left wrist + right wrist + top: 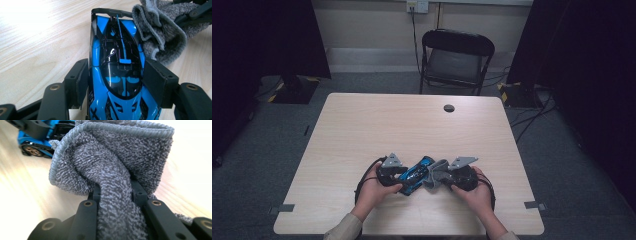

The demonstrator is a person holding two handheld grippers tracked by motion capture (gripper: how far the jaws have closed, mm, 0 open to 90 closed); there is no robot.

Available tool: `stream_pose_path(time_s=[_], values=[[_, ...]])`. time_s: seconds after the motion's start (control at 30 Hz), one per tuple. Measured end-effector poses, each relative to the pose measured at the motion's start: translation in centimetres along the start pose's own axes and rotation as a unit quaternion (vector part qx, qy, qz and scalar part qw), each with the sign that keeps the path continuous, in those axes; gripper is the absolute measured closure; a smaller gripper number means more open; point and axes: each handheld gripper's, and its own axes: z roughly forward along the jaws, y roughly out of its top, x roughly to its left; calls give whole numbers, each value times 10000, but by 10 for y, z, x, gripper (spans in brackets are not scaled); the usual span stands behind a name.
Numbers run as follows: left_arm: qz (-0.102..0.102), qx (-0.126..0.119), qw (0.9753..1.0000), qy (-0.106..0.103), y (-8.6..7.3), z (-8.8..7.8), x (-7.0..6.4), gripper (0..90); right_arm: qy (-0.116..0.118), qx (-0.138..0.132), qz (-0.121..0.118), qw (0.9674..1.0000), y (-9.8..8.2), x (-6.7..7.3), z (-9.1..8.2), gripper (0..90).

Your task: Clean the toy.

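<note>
The blue toy car (119, 75) is clamped across its flanks between the pads of the left gripper (398, 175), near the front edge of the table (362, 130). Its long axis is aligned with that gripper's jaws, so the tail with the black spoiler is pointed away from the left hand (373, 192) and towards the right gripper (451, 179). A bunched grey cloth (117, 170) is pinched tightly in the right gripper's narrow jaws and is pressed against the car's rear flank. The right hand (477, 192) is thus judged the nearer one for wiping, with the stroke to be run along the car's length. Nothing is seen between cloth and car. A black chair (456, 60) is set well apart, beyond the table.
</note>
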Motion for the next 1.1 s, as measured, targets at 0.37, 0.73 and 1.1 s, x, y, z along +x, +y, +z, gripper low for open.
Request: stream_pose_path(time_s=[0.37, 0.73, 1.1], values=[[-8, 12, 10000, -6, 0, 0, 0, 383, 409, -4, -314, 9987, 0, 20, -7, 722], [-15, 23, 10000, -6, 0, 0, 0, 383, 1039, 59, -778, 9915, 12, 63, 8, 721], [-4, 20, 10000, -9, 0, -1, 0, 384, 813, 69, -589, 9949, 15, 47, 12, 722]])
